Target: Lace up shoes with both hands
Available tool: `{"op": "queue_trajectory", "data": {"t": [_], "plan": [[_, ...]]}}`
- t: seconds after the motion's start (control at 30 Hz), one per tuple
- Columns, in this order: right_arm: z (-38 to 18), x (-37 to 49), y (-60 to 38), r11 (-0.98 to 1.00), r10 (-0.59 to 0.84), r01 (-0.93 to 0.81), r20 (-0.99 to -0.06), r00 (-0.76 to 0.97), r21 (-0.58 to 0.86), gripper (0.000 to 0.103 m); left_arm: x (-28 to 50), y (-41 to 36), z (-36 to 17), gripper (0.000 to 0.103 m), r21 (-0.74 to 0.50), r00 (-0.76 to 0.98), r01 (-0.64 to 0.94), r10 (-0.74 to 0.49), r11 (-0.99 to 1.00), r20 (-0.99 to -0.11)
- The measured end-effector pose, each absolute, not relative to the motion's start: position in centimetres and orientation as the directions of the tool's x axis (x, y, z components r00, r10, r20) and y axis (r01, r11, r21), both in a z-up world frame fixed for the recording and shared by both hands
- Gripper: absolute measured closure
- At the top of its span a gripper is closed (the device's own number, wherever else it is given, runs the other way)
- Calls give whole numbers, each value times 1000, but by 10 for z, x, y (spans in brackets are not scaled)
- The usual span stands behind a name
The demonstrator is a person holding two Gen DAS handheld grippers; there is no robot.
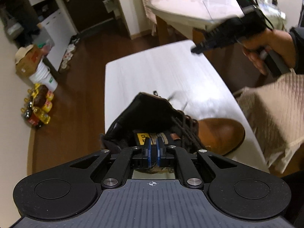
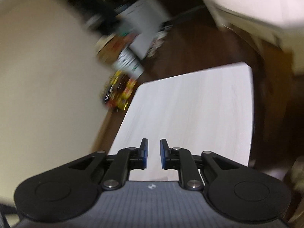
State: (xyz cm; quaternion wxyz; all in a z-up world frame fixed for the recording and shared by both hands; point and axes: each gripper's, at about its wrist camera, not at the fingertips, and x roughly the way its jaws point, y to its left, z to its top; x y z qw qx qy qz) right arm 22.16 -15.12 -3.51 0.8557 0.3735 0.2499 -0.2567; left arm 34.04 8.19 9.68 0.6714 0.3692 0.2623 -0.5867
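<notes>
Right wrist view badly smeared, shows only bare counter (image 2: 190, 104) past right gripper (image 2: 153, 152), jaws apart, nothing between.

Boot (image 1: 218, 134) only in left view, brown toe on counter, heel end hidden behind left gripper (image 1: 153, 148).

Pads nearly together, pinched on something dark at boot's collar, can't tell what.

Laces (image 1: 188, 131) blurry.

Left gripper (image 1: 153, 148) hides the boot's (image 1: 218, 134) heel; bottles (image 2: 119, 95) and right hand (image 1: 266, 55) blur.
</notes>
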Motion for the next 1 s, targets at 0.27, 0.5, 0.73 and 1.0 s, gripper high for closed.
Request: {"op": "queue_trajectory", "data": {"t": [0.27, 0.5, 0.73, 1.0], "plan": [[-23, 312, -44, 1000, -15, -4, -742, 670, -24, 87, 353, 116, 106, 93, 214, 327, 939, -500, 269, -802], [-31, 324, -33, 890, 53, -365, -734, 677, -272, 87, 330, 125, 97, 93, 207, 407, 849, -352, 486, -843], [-26, 316, -38, 793, 101, -500, -736, 669, -346, 87, 304, 128, 81, 91, 168, 384, 818, -305, 549, -871], [-29, 307, -29, 797, 113, -517, -764, 635, -312, 100, 303, 135, 58, 88, 139, 305, 904, -383, 405, -872]]}}
